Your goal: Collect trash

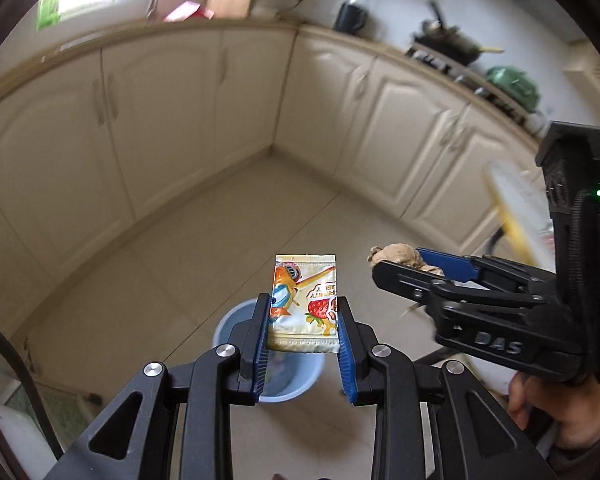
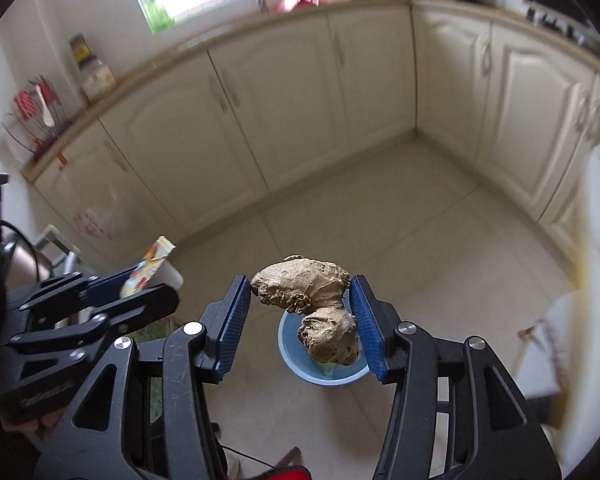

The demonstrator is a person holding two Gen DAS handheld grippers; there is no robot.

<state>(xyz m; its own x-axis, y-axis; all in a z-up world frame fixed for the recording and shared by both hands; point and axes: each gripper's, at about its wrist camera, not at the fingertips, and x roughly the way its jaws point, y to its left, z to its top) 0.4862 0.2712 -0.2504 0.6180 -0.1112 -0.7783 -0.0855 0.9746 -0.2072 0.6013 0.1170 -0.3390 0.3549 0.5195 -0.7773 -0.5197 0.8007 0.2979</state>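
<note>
left gripper (image 1: 303, 332) clamps a snack sachet (image 1: 305, 304) between its blue pads, directly above the blue bucket (image 1: 284, 380) on the tiled floor. sachet print: cartoon figure, strawberry; lettering too small to read. right gripper (image 2: 300, 316) pinches a knobbly ginger root (image 2: 312, 304), also over the bucket. "das" is embossed on the right gripper's body, seen beside the sachet.
</note>
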